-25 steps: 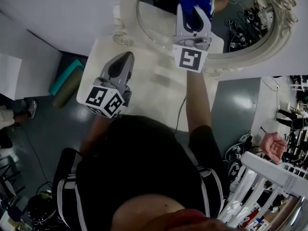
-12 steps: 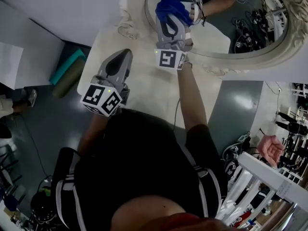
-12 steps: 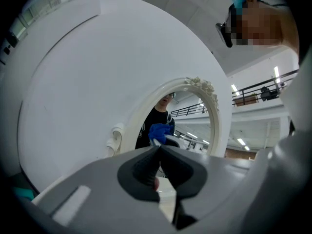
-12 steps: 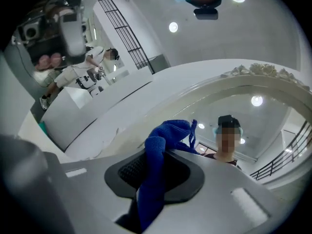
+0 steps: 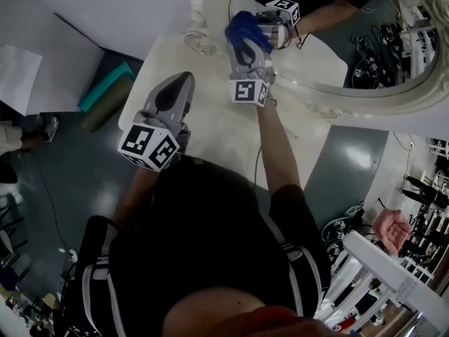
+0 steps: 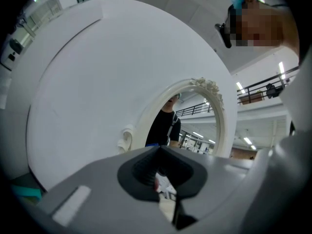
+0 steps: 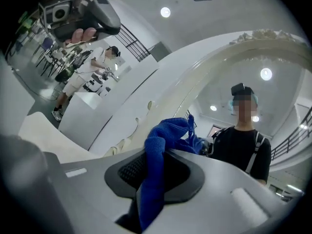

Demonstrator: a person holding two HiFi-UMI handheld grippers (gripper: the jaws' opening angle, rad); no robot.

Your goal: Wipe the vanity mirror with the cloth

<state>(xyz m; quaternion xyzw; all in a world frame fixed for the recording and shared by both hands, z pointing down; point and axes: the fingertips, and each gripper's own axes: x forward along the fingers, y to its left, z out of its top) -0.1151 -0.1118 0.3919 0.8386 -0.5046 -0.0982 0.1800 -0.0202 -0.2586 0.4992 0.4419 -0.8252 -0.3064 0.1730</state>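
We hold the left gripper (image 5: pixel 181 86) over the left edge of the bench (image 5: pixel 217 128), its fingers closed together on nothing. Farther on, the right gripper (image 5: pixel 247 44) has its fingers clamped on the blue cloth (image 5: pixel 242 27), which meets the glass at the left rim of the mirror (image 5: pixel 351 48), at the bench's far edge.

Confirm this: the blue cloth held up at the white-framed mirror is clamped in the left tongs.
Not the left. The right gripper view shows the blue cloth clamped in the right tongs, held up at the white-framed mirror. The left tongs are shut on nothing.
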